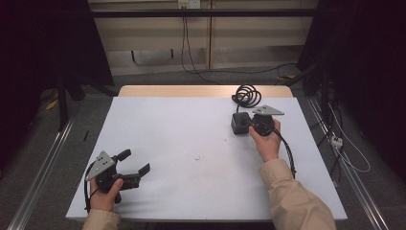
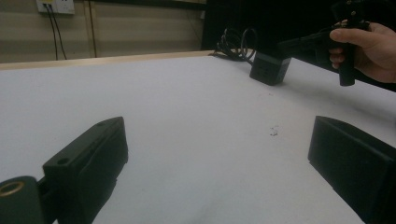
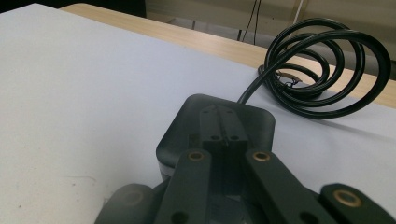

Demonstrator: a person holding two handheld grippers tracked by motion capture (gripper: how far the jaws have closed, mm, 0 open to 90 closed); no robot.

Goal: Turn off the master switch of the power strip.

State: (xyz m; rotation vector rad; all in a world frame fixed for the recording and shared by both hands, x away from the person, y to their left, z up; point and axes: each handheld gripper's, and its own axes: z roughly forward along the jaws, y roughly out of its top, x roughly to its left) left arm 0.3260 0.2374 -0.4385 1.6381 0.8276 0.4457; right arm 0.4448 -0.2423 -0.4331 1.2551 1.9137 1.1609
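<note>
The table is wide, bare white between the hands, with open room to its front and left edges. The black box sits right of centre toward the far edge, its coiled cable just behind. Right gripper is closed together, touching the box. Left gripper gapes, holding nothing, near the front-left corner.

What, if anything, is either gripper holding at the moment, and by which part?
Nothing appears held. The left gripper is open over bare table; the right gripper is shut, its tips over the top of the black adapter, nothing visible between them.
</note>
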